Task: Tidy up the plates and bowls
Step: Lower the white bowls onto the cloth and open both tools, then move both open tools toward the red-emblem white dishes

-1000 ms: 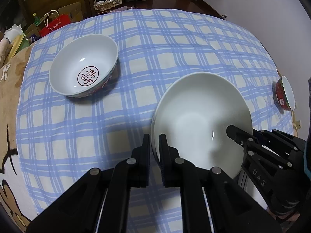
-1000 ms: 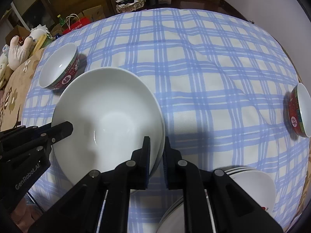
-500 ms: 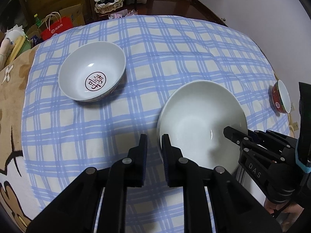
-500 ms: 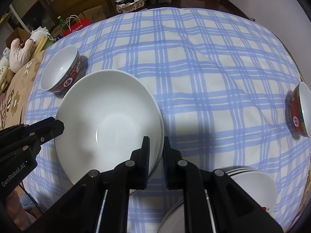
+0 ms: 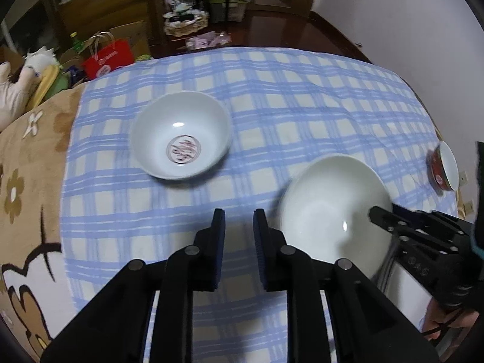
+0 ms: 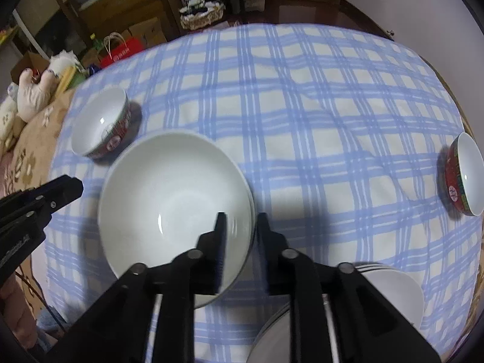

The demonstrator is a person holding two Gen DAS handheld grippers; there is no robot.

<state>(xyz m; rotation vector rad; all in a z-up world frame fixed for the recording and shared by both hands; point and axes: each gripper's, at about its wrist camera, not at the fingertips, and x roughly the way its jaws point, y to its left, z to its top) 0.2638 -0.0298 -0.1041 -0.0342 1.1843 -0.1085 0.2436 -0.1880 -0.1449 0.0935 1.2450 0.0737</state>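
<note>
Between the right gripper's (image 6: 239,220) opening fingers, seemingly untouched, the white bowl's (image 6: 169,193) rim.

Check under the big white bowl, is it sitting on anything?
A second white rim shows beneath the big white bowl at its right edge, so it likely sits nested in another dish on the checked cloth. What is underneath that is covered.

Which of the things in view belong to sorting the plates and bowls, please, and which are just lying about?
Belong to the job:
white bowl
red-stamped bowl
red bowl
plate stack
left gripper, opening, nothing between its fingers
right gripper, opening astride the white bowl's rim

Lying about:
red bag
plush toy
basket
</note>
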